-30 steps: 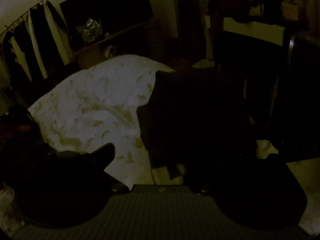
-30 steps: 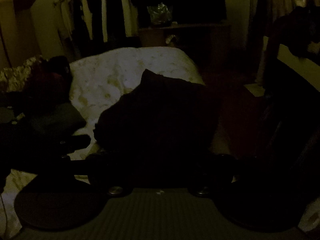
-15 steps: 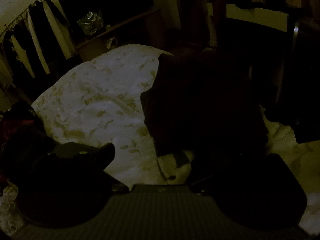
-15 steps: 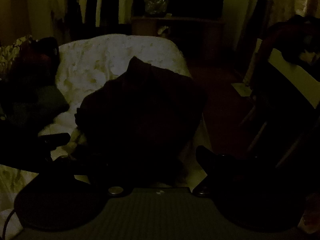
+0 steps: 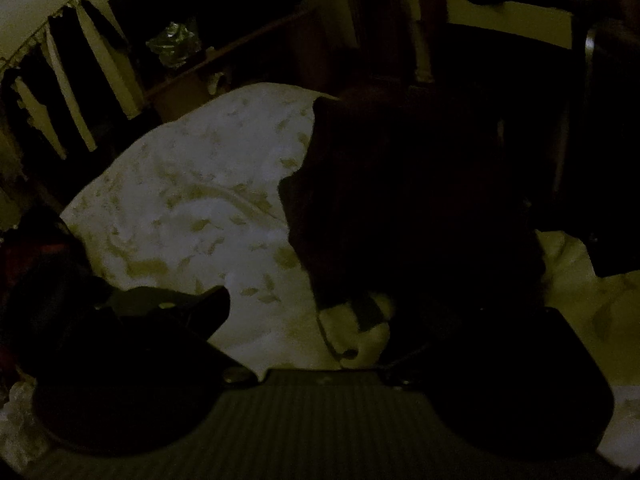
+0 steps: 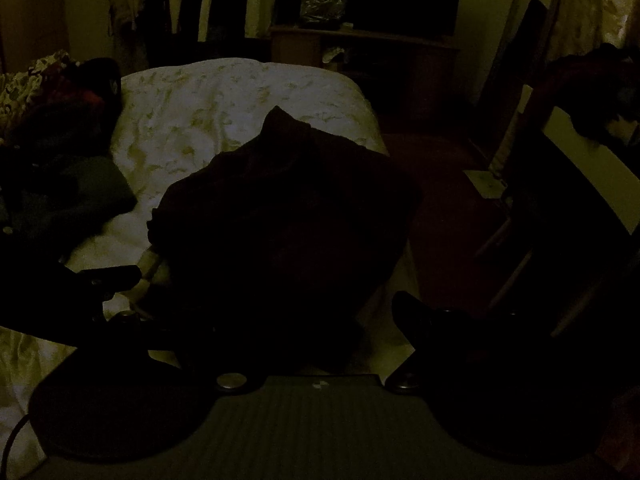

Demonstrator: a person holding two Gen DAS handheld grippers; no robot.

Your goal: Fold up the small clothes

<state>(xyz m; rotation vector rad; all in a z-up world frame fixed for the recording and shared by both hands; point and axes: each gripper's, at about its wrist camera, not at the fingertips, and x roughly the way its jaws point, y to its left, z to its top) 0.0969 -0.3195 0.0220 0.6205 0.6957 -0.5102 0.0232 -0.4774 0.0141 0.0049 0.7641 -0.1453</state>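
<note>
The room is very dim. A dark garment (image 5: 408,208) lies on the white leaf-patterned bed cover (image 5: 192,200); it also shows in the right wrist view (image 6: 288,216). My left gripper (image 5: 316,312) is open, its left finger (image 5: 208,308) over the cover, its right finger lost in the dark cloth. My right gripper (image 6: 280,320) is open at the garment's near edge, its right finger (image 6: 416,316) clear of the cloth, its left finger hidden in the dark. The left gripper's finger (image 6: 112,276) shows at the left.
A pile of dark and red clothes (image 6: 60,128) sits at the bed's left side. A wooden shelf unit (image 6: 360,52) and hanging clothes (image 5: 60,92) stand beyond the bed. A chair or rack with clothes (image 6: 580,128) stands at the right, beside the floor (image 6: 440,200).
Both grippers have come down closer to the garment and bed. The right gripper has opened: its right finger now stands apart from the cloth.
</note>
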